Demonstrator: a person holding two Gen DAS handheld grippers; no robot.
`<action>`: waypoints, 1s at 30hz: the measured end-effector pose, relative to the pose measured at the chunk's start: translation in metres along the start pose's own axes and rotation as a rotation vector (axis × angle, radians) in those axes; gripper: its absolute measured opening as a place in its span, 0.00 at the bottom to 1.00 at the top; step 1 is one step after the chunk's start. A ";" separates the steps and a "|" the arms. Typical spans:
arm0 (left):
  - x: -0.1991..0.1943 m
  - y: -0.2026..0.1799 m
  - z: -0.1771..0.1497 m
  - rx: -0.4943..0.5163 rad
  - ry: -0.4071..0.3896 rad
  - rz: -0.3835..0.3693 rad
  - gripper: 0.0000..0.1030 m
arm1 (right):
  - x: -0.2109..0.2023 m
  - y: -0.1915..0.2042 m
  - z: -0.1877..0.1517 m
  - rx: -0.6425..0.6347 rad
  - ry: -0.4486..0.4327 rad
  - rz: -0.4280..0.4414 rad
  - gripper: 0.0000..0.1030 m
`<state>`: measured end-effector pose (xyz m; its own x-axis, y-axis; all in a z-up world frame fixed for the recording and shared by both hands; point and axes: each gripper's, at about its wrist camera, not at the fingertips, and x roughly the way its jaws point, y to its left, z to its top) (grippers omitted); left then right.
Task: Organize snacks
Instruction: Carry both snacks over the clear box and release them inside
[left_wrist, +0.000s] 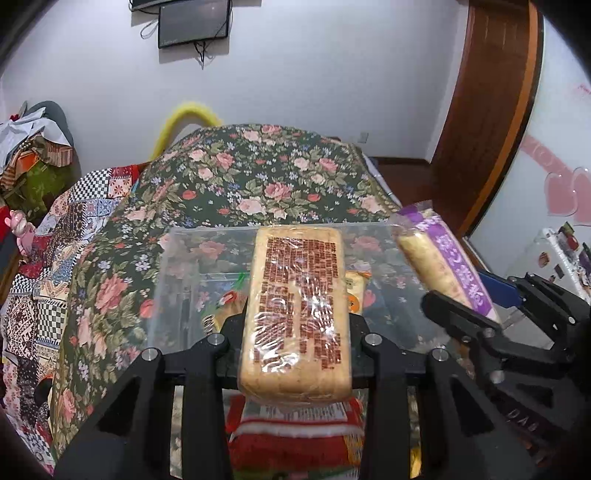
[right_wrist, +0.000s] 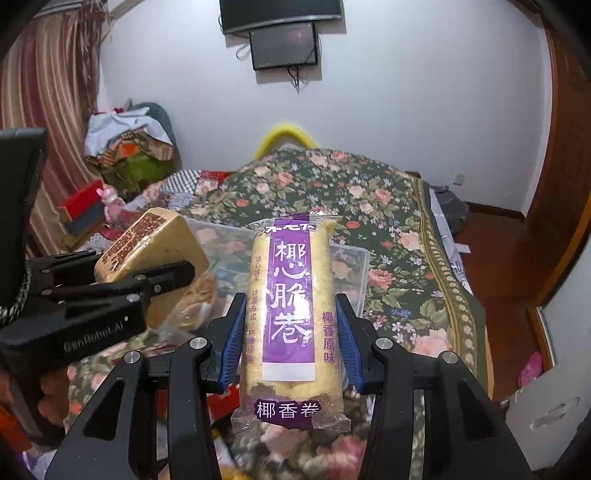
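Two snack packs held above the clear bin (left_wrist: 207, 236)

The biscuit pack (left_wrist: 295, 314) is clamped in the left gripper (left_wrist: 295, 332); the purple roll pack (right_wrist: 291, 314) is clamped in the right gripper (right_wrist: 291, 328).

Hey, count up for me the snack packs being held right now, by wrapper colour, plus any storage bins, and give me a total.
Clear wrapper with brown print: 1, the biscuit block in the left gripper
Purple label: 1, the coconut roll pack in the right gripper
Clear plastic bin: 1
Total: 3
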<state>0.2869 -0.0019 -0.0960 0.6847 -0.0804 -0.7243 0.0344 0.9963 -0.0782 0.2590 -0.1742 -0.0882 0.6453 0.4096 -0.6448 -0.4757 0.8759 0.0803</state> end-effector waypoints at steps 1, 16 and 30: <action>0.008 -0.001 0.002 0.005 0.011 0.003 0.34 | 0.008 -0.002 0.001 0.004 0.013 -0.003 0.41; 0.075 0.004 -0.002 -0.042 0.196 -0.039 0.34 | 0.059 -0.015 -0.004 0.029 0.138 -0.007 0.42; 0.002 0.003 -0.005 0.027 0.090 -0.057 0.40 | 0.014 -0.006 -0.006 -0.009 0.091 -0.001 0.46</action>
<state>0.2844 0.0006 -0.1012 0.6132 -0.1384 -0.7777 0.0917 0.9903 -0.1039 0.2675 -0.1755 -0.1024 0.5889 0.3831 -0.7117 -0.4804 0.8740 0.0729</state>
